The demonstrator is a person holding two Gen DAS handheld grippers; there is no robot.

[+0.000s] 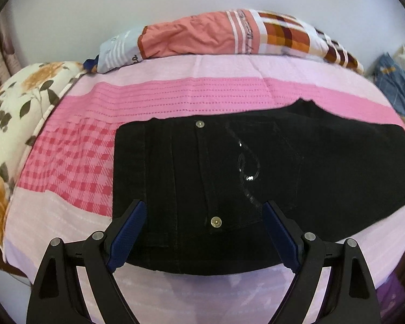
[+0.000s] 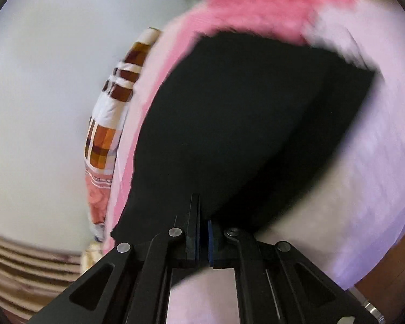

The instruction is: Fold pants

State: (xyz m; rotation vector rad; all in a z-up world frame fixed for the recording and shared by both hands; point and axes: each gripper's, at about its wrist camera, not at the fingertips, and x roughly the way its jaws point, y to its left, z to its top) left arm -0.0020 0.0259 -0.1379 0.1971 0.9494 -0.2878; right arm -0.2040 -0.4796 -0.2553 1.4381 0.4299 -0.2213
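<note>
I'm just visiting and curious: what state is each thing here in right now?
pants: black, lying flat on the bed, partly folded.
left gripper: open, over the waistband, gripping nothing.
right gripper: shut on an edge of the pants.
bed sheet: pink, spread out under the pants.
quilt: bunched up at the far edge.

Script lettering on the striped panels of the quilt point(image 1: 229, 35) is too blurred to read; no other text seen.
</note>
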